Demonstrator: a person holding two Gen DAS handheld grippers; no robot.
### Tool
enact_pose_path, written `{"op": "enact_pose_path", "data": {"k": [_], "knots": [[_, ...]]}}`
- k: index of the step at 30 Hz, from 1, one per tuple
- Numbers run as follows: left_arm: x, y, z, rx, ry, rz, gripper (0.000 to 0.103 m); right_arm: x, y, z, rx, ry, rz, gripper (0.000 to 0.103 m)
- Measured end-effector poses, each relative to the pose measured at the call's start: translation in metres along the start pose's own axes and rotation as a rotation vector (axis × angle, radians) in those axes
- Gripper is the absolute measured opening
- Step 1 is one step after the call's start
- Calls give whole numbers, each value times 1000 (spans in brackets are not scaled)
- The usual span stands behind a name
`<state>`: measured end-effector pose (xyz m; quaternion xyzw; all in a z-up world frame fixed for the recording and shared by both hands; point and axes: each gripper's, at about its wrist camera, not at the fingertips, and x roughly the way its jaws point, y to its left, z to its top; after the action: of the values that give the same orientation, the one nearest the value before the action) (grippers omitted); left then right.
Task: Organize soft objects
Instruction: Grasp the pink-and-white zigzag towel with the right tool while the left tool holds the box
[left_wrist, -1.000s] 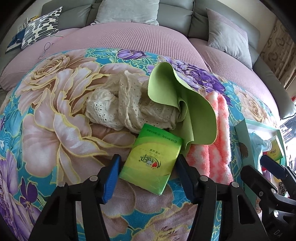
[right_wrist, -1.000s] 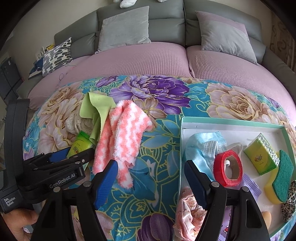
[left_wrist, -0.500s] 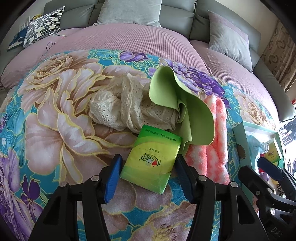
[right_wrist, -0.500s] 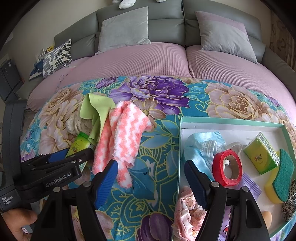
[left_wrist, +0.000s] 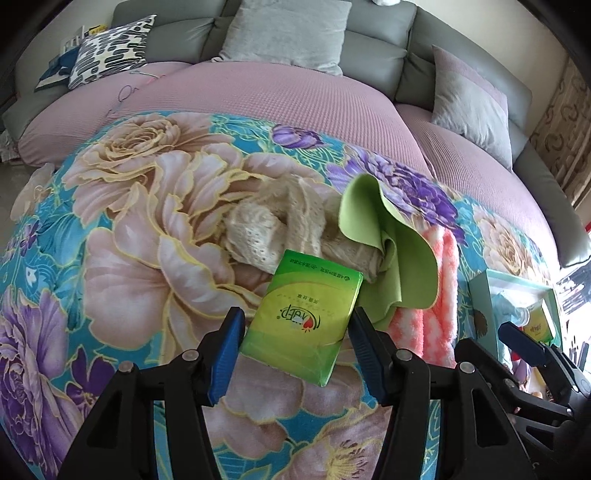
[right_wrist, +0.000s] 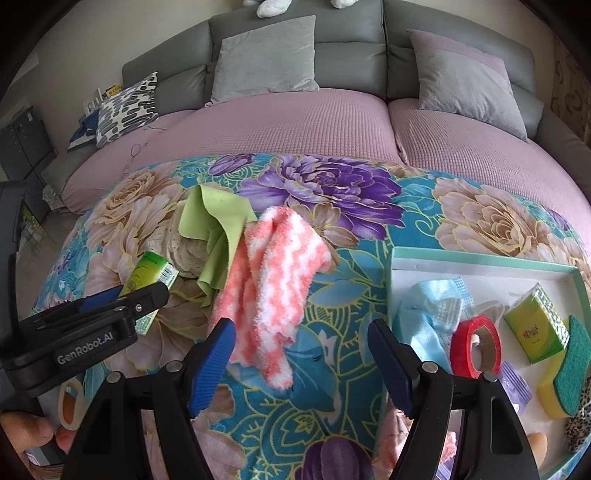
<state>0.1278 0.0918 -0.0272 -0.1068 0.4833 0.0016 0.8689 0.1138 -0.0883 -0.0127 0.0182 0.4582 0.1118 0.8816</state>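
- The green tissue pack (left_wrist: 301, 317) is a flat, glossy soft packet with a red logo and printed lettering; it lies on the floral blanket (left_wrist: 122, 258), its near end between my left gripper's (left_wrist: 295, 350) blue pads.
- My left jaws are spread to either side of the pack; I cannot tell whether the pads touch it.
- Just behind the pack sits a crumpled cream lace cloth (left_wrist: 280, 229), with a lime-green cloth (left_wrist: 391, 254) folded over its right side.
- A fuzzy pink-and-white towel (right_wrist: 273, 288) lies beside those, in front of my right gripper (right_wrist: 303, 354), whose jaws are spread and empty.
- To the right, the teal-rimmed tray (right_wrist: 480, 256) holds a second tissue pack (right_wrist: 535, 323), red tape roll (right_wrist: 476, 345), sponge (right_wrist: 569, 376) and light blue cloth (right_wrist: 424, 310).
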Motion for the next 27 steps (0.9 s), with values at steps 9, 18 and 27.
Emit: {"op": "enact_pose_path", "data": {"k": [9, 18, 27], "knots": [[-5, 19, 4, -60, -16, 4, 60, 22, 14, 13, -28, -6, -9, 66], [-2, 24, 4, -74, -11, -6, 60, 38, 19, 14, -67, 25, -11, 35], [-19, 15, 7, -58, -55, -12, 60, 10, 17, 16, -49, -59, 48, 12]]}}
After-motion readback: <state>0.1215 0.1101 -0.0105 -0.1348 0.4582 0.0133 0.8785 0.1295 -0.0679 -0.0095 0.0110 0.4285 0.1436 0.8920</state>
